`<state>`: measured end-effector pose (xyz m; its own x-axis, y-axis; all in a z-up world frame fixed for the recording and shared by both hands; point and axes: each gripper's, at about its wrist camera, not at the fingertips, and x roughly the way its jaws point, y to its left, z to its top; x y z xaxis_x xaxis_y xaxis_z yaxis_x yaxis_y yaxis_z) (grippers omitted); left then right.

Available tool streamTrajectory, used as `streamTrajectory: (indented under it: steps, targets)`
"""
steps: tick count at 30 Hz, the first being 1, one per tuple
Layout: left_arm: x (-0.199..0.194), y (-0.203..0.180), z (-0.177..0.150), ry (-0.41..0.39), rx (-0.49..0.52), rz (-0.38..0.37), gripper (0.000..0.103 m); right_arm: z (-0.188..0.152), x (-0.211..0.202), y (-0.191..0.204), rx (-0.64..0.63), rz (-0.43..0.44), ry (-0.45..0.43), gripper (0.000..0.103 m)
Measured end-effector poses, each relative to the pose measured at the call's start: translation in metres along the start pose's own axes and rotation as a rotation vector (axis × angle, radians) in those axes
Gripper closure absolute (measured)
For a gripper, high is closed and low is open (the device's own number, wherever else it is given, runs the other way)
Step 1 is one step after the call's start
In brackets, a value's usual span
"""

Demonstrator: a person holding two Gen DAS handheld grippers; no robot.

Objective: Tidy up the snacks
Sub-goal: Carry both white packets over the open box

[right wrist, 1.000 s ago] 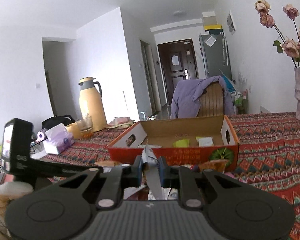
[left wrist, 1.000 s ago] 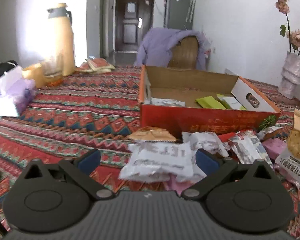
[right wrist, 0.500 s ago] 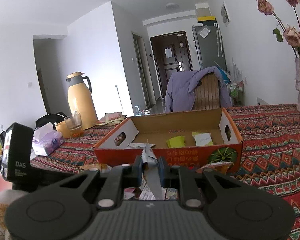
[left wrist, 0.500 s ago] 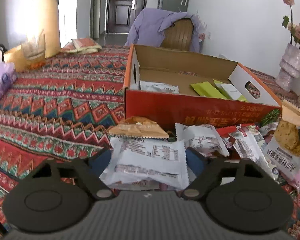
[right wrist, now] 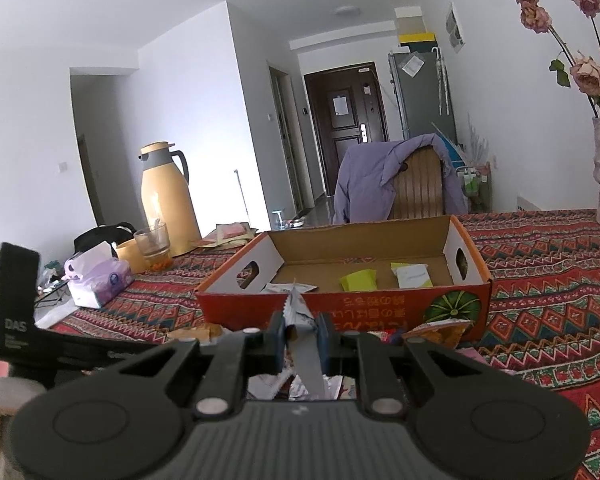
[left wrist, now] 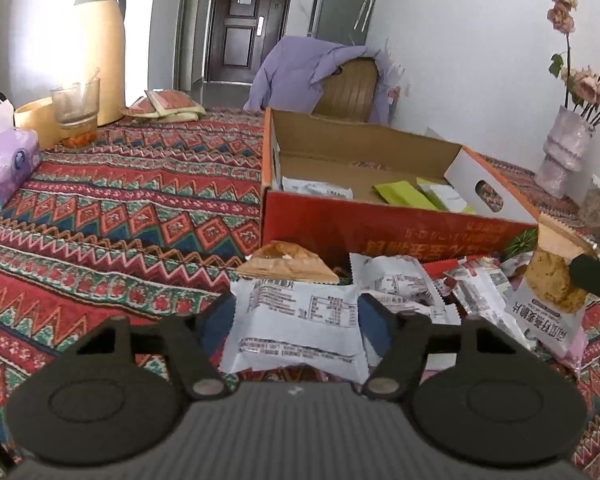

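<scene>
My left gripper (left wrist: 296, 316) is shut on a white snack packet (left wrist: 296, 328) and holds it flat above the snack pile, just in front of the red cardboard box (left wrist: 364, 232). My right gripper (right wrist: 302, 336) is shut on a thin silvery snack packet (right wrist: 304, 344), held edge-on in front of the same box (right wrist: 340, 304). The box holds a white packet (left wrist: 316, 188) and green packets (left wrist: 404, 196). Several loose packets (left wrist: 396, 280) lie before the box, with a cookie bag (left wrist: 552, 296) at the right.
A yellow thermos (left wrist: 96, 44), a glass (left wrist: 76, 104) and a purple tissue box (left wrist: 4, 164) stand at the left on the patterned tablecloth (left wrist: 120, 208). A vase of dried roses (left wrist: 564, 156) stands at the right. A chair with a purple jacket (left wrist: 320, 68) is behind the box.
My left gripper closed on the white packet and lifted it off the pile toward the box. My right gripper kept its packet and moved slightly nearer the box.
</scene>
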<state>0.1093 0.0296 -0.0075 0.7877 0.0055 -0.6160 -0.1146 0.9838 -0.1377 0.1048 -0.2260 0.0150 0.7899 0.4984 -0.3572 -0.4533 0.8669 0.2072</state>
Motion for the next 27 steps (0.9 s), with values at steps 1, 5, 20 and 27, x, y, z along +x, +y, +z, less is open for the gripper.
streamTrajectory:
  steps: [1,5,20,27]
  targets:
    - [-0.003,0.000,0.000,-0.007,0.001,-0.002,0.034,0.000,-0.001,0.000,0.000,-0.001,-0.001,0.087]
    - [-0.014,0.002,0.002,-0.029,0.001,-0.011,0.034,0.000,-0.004,0.002,0.000,-0.003,-0.006,0.087]
    - [-0.040,-0.020,0.029,-0.123,0.035,-0.048,0.034,0.019,-0.006,0.005,-0.006,-0.007,-0.059,0.087]
    - [-0.033,-0.040,0.054,-0.157,0.054,-0.055,0.034,0.040,0.005,0.000,-0.002,-0.013,-0.097,0.087]
